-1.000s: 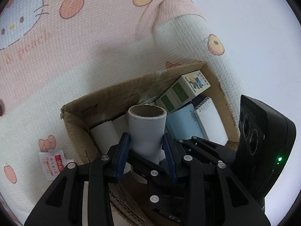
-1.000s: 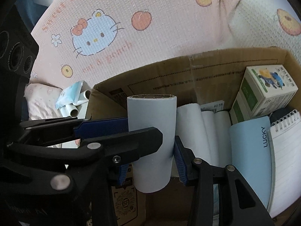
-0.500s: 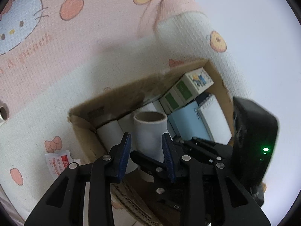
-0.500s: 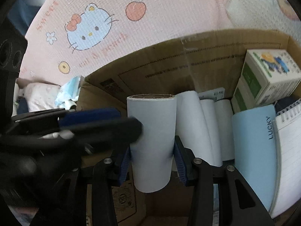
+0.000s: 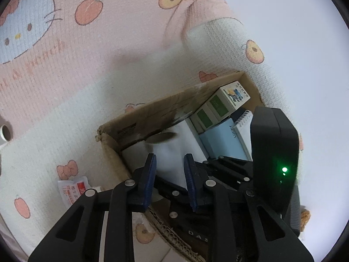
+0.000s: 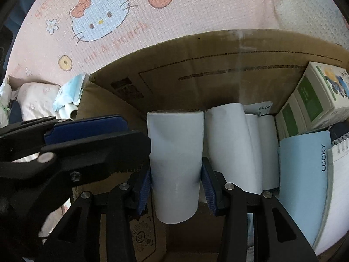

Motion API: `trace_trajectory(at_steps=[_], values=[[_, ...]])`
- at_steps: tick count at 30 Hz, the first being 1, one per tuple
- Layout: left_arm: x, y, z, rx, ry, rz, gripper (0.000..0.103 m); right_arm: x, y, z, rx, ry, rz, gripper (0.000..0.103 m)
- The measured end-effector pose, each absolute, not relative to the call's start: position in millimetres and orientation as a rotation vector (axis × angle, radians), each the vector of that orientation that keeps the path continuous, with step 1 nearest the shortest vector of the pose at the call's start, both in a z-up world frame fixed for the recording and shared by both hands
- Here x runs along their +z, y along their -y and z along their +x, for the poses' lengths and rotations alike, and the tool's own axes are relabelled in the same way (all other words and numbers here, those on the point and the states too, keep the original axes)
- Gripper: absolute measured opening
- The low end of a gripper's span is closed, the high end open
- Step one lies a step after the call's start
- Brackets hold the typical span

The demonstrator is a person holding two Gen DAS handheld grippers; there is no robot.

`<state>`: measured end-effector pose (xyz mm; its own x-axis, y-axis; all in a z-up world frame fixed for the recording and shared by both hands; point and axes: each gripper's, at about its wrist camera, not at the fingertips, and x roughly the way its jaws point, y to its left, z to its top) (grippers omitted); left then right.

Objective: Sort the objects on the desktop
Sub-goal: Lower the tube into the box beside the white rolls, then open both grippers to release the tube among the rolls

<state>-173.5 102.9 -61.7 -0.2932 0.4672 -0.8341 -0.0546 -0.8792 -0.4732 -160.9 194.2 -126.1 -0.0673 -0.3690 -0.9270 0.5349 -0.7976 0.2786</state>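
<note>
Already well along: the cardboard box on the cartoon-print cloth is holding most of the sorted goods. The right gripper is clamping a white paper roll upright, both blue pads pressing its sides, and is hanging it inside the box near the left wall, its lower end not yet resting on the floor as far as can be judged. The left gripper is closing its jaws; the roll's blurred body is showing between them in the left wrist view, but whether the pads are touching it cannot be told.

Count inside the box: one roll in the grip, at least two more rolls lying beside it to the right; two green-and-white cartons; one light blue notebook; one spiral notepad.

Remaining outside, by my reading: one small roll beside a pale blue packet left of the box, and one red-printed sachet on the cloth. Release of the held roll is pending.
</note>
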Motion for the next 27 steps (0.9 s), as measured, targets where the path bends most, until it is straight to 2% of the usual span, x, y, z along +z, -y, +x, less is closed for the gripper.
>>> trace_trajectory(at_steps=[3, 14, 18, 20, 22, 27], values=[[-58, -103, -175, 2.242, 0.489, -1.63, 0.029, -124, -195, -162, -1.923, -0.154, 1.61, 0.041], [-44, -143, -177, 2.267, 0.11, -1.647, 0.033, -102, -239, -154, -1.962, 0.002, 1.602, 0.042], [-53, -160, -179, 2.179, 0.049, -1.694, 0.033, -102, -255, -152, -1.988, -0.034, 1.634, 0.042], [-55, -170, -178, 2.139, 0.032, -1.681, 0.025, -101, -262, -151, -1.993, -0.053, 1.62, 0.041], [-63, -178, -179, 2.097, 0.011, -1.706, 0.014, -103, -268, -149, -1.995, -0.047, 1.604, 0.023], [-80, -185, -187, 2.113, -0.008, -1.789, 0.012, -111, -272, -149, -1.993, -0.124, 1.645, 0.023]])
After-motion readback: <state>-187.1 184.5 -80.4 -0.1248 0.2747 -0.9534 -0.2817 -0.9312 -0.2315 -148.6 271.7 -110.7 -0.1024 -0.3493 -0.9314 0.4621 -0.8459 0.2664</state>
